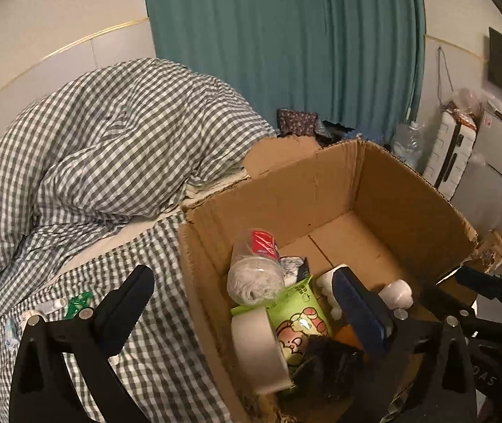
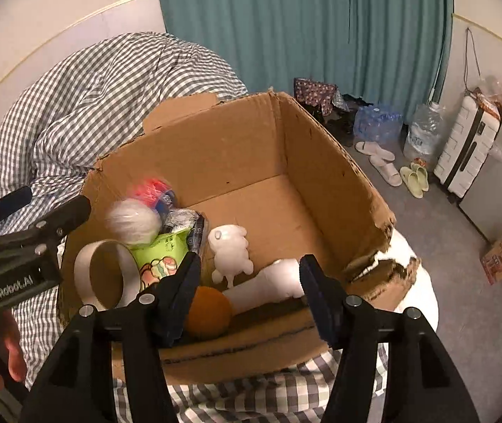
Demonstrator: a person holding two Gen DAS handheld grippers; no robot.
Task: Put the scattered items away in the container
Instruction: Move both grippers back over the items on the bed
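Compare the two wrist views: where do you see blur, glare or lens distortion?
Right wrist view: the bottle in the box is smeared by motion blur, while the white figure stays sharp. Left wrist view: the same bottle is crisp, with glare on the green packet. Both views: fisheye bends the wall trim and darkens the corners.

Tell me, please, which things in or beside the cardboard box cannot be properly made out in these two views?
- Plastic bottle, right wrist view: motion-blurred, label unreadable.
- Dark item near the tape roll, left wrist view: in shadow, unidentifiable.
- Orange ball, right wrist view: partly behind the right gripper finger.
- Small green wrapper on the checked bedding, left wrist view: too small to identify.
- Box near wall, left wrist view: cut off by the bottom edge.
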